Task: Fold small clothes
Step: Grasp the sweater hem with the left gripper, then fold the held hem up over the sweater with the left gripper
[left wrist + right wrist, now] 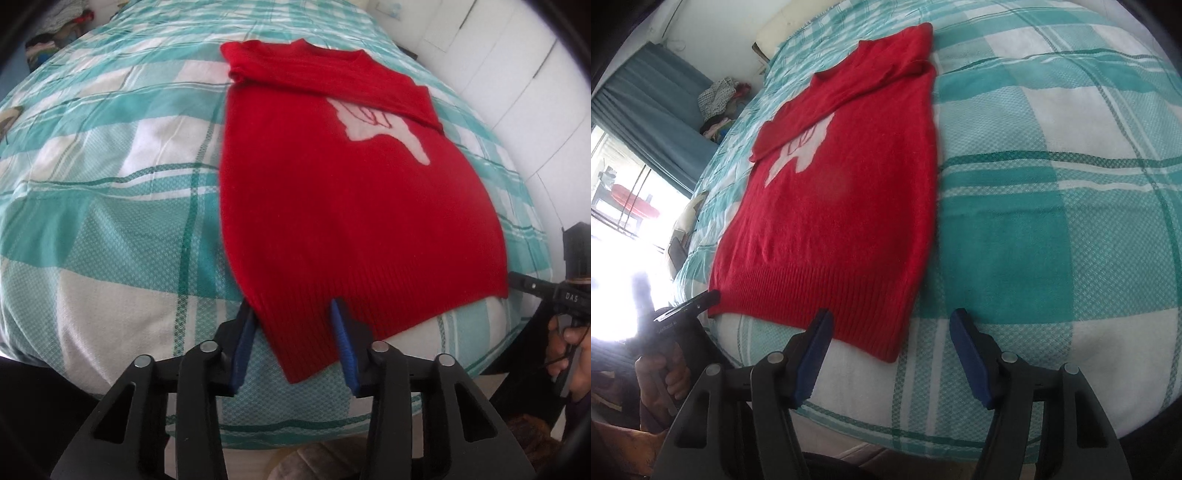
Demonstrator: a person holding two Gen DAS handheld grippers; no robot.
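Red sweater lying flat and face up on a bed under a teal-and-white checked cover, both sleeves already folded across the chest and partly hiding a white hand-shaped motif. Step in hand, by the look of it: taking the ribbed bottom hem for the fold up toward the collar. Left hand-held gripper set astride the near left hem corner, pads narrowed around the rib but a gap visible, so not yet pinching. Right hand-held gripper held moderately wide at the other hem corner, that corner lying between the pads, nothing gripped. Next move likely calls for closing both sets of pads on the two corners, catching both layers of knit, then lifting evenly and carrying the hem up to the shoulders without dragging the sleeves loose. Writing: small white letters reading "DAS" on the body of the right tool seen from the left wrist; a faint line of print on the left tool seen from the right wrist, too blurred to read.
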